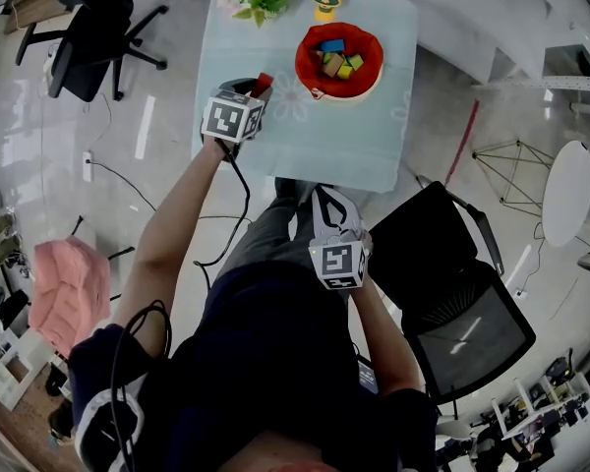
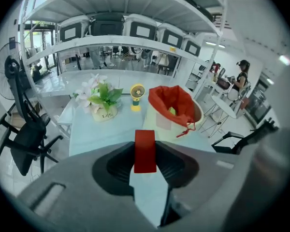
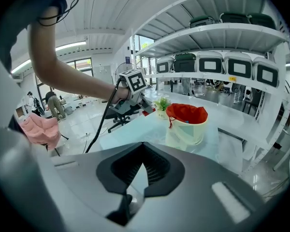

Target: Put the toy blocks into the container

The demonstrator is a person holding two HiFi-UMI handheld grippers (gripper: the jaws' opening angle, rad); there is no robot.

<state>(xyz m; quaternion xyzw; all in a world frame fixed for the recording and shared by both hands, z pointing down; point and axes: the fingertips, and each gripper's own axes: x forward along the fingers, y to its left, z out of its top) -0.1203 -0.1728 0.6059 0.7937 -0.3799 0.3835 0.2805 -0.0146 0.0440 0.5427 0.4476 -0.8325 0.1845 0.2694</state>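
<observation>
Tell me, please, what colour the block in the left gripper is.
The block is red, clearest in the left gripper view.

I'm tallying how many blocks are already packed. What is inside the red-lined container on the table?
Several toy blocks lie jumbled in the red-lined container; a blue block, a yellow block and a green block show. Anything beneath them, and the bottom, is covered.
</observation>
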